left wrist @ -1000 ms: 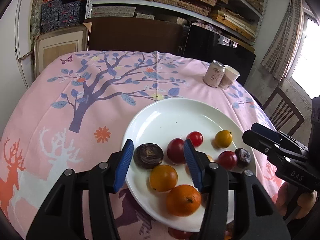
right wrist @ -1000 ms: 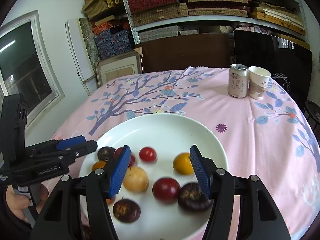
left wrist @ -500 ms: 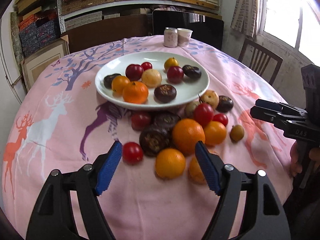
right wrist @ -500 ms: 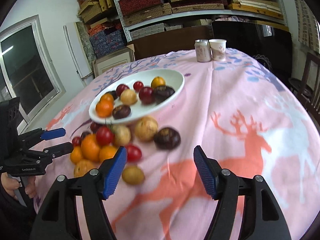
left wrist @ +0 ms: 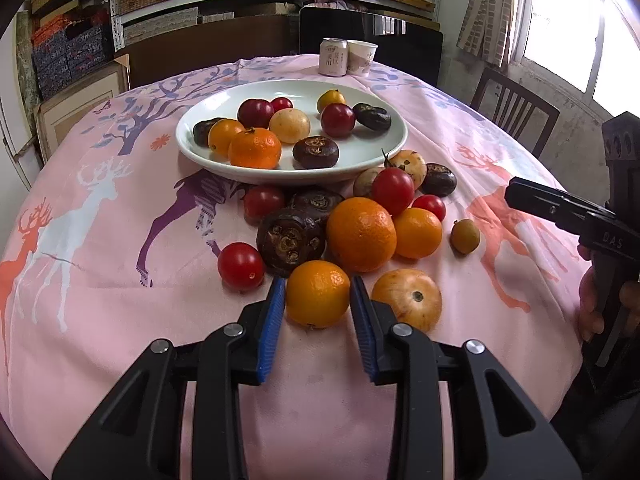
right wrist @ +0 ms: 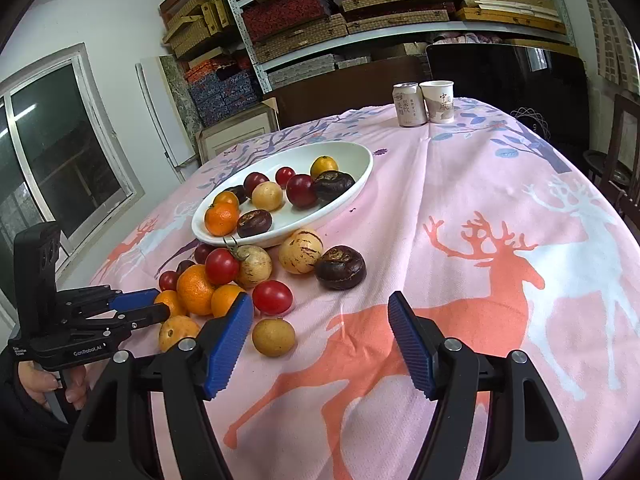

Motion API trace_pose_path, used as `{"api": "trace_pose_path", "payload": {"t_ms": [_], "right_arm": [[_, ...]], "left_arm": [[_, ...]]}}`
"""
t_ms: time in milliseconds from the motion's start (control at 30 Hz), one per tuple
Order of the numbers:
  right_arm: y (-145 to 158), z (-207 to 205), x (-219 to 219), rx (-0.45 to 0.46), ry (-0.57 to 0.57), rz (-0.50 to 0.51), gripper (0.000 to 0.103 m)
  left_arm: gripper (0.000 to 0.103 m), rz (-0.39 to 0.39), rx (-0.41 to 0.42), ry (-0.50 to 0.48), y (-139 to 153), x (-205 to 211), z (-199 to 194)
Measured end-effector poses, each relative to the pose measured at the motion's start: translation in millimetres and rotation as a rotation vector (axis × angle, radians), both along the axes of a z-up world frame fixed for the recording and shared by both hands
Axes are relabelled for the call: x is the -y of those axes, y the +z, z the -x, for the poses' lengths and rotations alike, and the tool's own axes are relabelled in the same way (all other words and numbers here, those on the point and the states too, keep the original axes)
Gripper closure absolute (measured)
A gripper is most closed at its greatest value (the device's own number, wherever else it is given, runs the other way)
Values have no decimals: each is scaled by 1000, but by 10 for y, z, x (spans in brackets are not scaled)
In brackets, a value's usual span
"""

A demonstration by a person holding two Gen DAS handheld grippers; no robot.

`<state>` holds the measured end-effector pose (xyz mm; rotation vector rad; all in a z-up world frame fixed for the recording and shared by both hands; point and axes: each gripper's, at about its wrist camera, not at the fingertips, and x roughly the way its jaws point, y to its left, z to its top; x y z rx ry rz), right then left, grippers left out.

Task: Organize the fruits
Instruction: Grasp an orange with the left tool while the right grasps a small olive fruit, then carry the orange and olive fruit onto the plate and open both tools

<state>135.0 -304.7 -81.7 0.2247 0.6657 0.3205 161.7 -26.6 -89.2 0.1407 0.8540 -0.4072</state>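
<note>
Left claw (left wrist: 318, 304) clamps a small orange (left wrist: 318, 294); right claw (right wrist: 320, 320) gapes empty.

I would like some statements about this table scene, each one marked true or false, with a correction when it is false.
1. The left hand-held gripper is closed on a small orange. True.
2. The right hand-held gripper holds a tomato. False: its jaws stand open with only the tablecloth between them.
3. The white plate is empty. False: several fruits already lie on it.
4. A can and a paper cup stand side by side beyond the plate. True.
5. All the fruit is on the plate. False: a pile lies on the cloth in front of the plate.
</note>
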Motion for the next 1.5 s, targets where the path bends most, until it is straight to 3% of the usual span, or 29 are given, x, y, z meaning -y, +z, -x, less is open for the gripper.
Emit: {"api": "trace_pose_path", "payload": {"t_ms": [200, 533, 667, 800, 933, 1000, 1100, 1167, 1200, 1500], "right_arm": [[-1, -1, -22, 0, 14, -2, 33], [5, 2, -35, 1, 22, -3, 33], [8, 20, -54, 7, 30, 4, 32], [3, 71, -252, 6, 101, 91, 32], [-34, 60, -525, -24, 157, 223, 33], [-54, 7, -583, -52, 167, 232, 33], [-99, -96, -631, -105, 173, 226, 46], [-144, -155, -687, -140, 191, 234, 69], [-157, -173, -698, -150, 186, 238, 74], [-161, -167, -619, -151, 166, 185, 74]], "left_arm": [[59, -24, -24, -17, -67, 51, -28], [68, 6, -43, -19, -143, 86, -68], [68, 99, 2, 18, -54, -77, -27], [68, 157, 13, 64, -21, -207, -29], [68, 151, 8, 57, -24, -182, -30], [68, 153, 4, 55, -30, -183, -33], [68, 159, -3, 53, -36, -187, -37], [68, 161, -3, 52, -38, -187, -39], [68, 162, -5, 51, -39, -184, -41], [68, 172, -7, 49, -49, -184, -44]]}}
